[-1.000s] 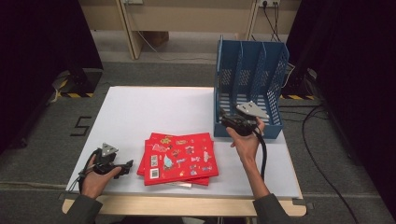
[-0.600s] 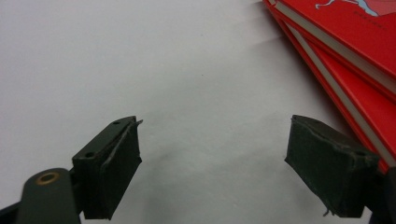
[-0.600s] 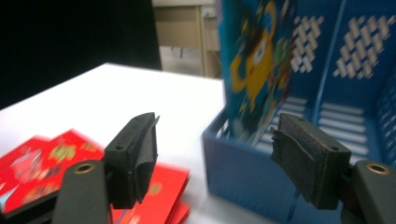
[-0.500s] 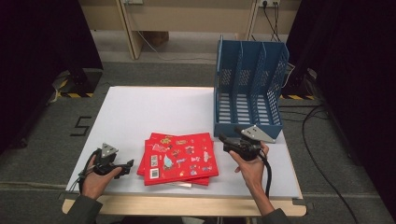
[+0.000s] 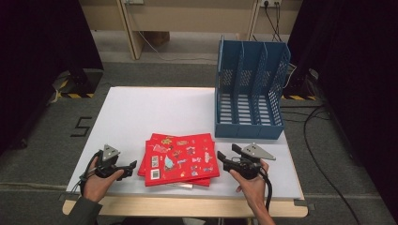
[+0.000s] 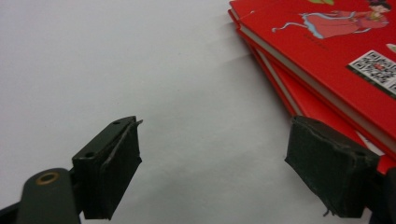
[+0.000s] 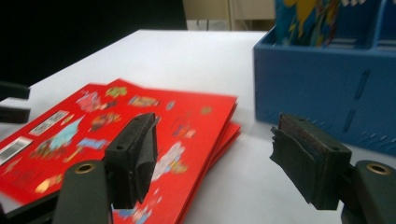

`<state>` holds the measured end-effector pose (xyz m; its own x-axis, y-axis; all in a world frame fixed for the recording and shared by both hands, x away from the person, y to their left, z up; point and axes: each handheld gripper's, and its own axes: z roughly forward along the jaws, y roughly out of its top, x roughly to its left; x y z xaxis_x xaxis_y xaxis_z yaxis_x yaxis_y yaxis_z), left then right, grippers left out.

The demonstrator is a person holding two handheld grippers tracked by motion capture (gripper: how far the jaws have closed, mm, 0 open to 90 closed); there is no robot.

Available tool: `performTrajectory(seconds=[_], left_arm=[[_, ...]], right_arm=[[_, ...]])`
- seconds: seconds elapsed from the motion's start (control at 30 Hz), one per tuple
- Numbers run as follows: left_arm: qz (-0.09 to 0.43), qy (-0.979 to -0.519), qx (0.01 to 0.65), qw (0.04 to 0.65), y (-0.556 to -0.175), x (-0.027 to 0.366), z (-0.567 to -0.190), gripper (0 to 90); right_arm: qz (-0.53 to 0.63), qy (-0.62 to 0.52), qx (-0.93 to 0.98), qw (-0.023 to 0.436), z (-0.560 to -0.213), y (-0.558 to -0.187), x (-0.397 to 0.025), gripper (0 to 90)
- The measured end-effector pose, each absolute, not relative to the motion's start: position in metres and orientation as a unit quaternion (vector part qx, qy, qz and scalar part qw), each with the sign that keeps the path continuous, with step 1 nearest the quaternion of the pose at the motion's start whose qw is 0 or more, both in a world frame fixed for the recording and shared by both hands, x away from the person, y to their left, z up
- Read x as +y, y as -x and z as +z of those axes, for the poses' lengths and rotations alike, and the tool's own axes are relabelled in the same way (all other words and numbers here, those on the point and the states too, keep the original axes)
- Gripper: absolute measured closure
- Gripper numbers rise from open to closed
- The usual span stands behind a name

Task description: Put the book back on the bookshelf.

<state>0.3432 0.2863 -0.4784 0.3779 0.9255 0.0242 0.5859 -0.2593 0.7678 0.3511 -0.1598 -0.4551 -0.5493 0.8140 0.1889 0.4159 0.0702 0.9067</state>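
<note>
- The right gripper (image 5: 224,160) hangs released, jaws wide apart, just beside the right edge of the red books (image 5: 180,158); it should slide one jaw under the top cover's edge before closing.
- The left gripper (image 5: 126,167), also released, sits near the stack's left edge and could steady it.
- Beyond stands the blue file rack (image 5: 250,93), likely where the book goes.

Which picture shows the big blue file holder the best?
The high view: the whole blue file holder stands at the table's far right with all its slots visible. The right gripper view shows just its low front wall, close and blurry. The left gripper view looks at the red books instead.
</note>
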Motion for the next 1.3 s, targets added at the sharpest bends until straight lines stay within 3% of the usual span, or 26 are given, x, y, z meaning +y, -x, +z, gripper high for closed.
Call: performTrajectory(seconds=[0.3, 1.0, 1.3], left_arm=[[0.237, -0.762, 0.487, 0.355, -0.336, 0.276, -0.474, 16.6], [0.225, -0.778, 0.468, 0.353, -0.331, 0.26, -0.474, 16.4], [0.231, -0.781, 0.464, 0.348, -0.327, 0.256, -0.472, 23.0]], right_arm=[[0.525, -0.447, 0.708, 0.15, -0.466, -0.338, -0.16, 30.5], [0.507, -0.446, 0.728, 0.116, -0.486, -0.33, -0.15, 30.4], [0.499, -0.451, 0.734, 0.092, -0.493, -0.333, -0.147, 29.5]])
